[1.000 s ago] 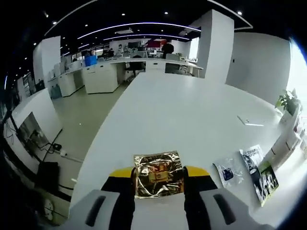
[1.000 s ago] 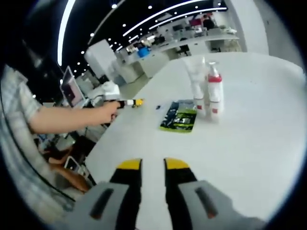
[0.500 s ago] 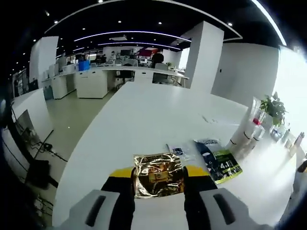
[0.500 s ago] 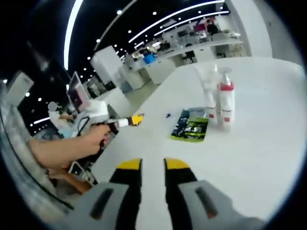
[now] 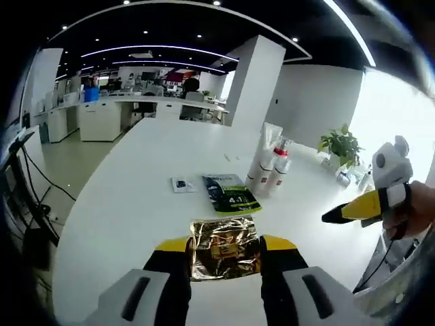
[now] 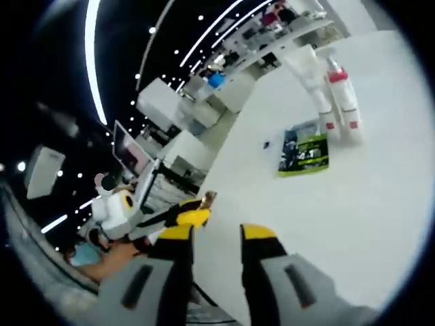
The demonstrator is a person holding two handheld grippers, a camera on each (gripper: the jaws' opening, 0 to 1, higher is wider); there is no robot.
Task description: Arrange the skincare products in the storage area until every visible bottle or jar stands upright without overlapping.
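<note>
While the left tongs [image 5: 225, 250] stay clamped on a gold sachet [image 5: 224, 247] above the counter [image 5: 136, 197] near edge, it should land beside the green packet [image 5: 231, 193] and bottles [image 5: 269, 166], not overlapping; right tongs [image 6: 213, 236] stand apart, empty.

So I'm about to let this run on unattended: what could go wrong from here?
The gold sachet is pinched in the left tongs above the white table; a loose grip could drop it flat. The pump bottle and white tube stand close together, so setting it beside them could tip one. The right tongs hang empty.
</note>
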